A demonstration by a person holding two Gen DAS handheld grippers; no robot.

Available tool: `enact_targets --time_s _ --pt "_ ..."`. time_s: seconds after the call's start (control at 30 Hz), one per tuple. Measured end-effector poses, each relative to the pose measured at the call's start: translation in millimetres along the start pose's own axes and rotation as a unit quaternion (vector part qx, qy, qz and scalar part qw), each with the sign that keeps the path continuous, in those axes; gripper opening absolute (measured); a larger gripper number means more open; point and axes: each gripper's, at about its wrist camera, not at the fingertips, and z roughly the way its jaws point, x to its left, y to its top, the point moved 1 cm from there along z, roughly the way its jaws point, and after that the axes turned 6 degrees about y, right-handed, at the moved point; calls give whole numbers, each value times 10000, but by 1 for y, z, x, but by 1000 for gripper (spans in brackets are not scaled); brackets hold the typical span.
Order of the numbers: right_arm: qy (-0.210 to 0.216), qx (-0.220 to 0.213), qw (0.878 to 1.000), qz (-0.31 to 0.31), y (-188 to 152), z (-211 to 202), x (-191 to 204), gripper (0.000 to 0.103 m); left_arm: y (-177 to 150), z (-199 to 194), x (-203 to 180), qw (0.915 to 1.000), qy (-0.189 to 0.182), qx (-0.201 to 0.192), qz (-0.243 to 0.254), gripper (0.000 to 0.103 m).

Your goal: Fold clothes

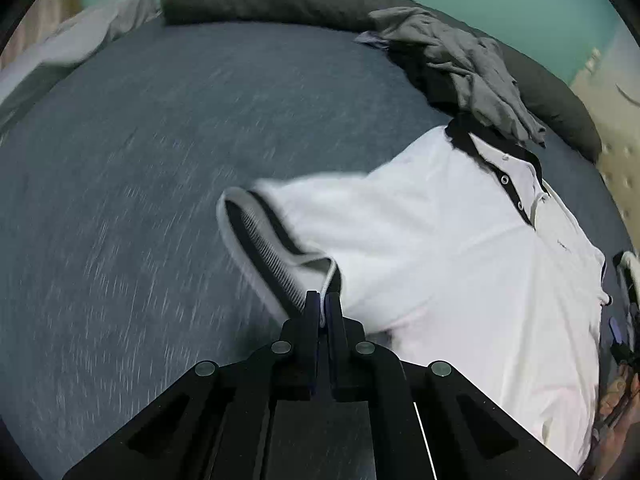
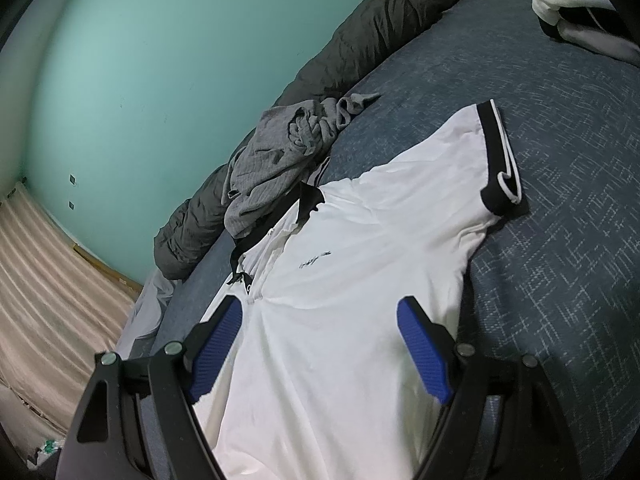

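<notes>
The left claw (image 1: 323, 306) pinches the sleeve (image 1: 276, 236) of the white shirt (image 1: 460, 264), lifting it to fold. The shirt lies on the bed (image 1: 120, 200). The right claw (image 2: 320, 340) hangs wide apart above it.

Left gripper (image 1: 323, 304) pinched on black-trimmed sleeve cuff (image 1: 276, 240) of white polo shirt (image 1: 460, 264), cuff lifted, blurred. Shirt lies on blue-grey bedspread (image 1: 140, 180); crumpled grey garment (image 1: 464, 64) touches its collar

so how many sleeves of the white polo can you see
2. One sleeve is pinched in the shut left gripper; the other sleeve lies flat on the blue bedspread.
</notes>
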Motion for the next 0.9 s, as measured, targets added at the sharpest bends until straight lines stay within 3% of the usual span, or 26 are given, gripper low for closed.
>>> enact_targets --time_s 0.3,0.37,0.43,0.67,0.73,0.77,0.8,0.9 --pt "-1 -17 10000 -13 -1 -2 2 81 -27 -2 12 9995 -30 163 -273 1" --pt "-9 -27 10000 12 0 -2 1 81 -16 -9 14 9993 -82 39 -376 7" --pt "-10 -24 10000 27 0 -2 0 81 -7 -11 14 9988 -141 -27 -466 24" --pt "-16 6 10000 -6 -1 1 2 81 6 14 8 9959 -472 157 -754 28" --pt "-24 6 10000 -3 -1 0 1 81 10 22 6 9947 -567 209 -836 24" --pt "-25 5 10000 2 0 0 1 81 11 25 5 9940 -614 235 -878 17" --pt "-24 2 10000 9 0 0 0 81 11 27 4 9938 -627 232 -886 2" --pt "-19 4 10000 37 0 0 -1 81 3 20 6 9950 -554 105 -828 1"
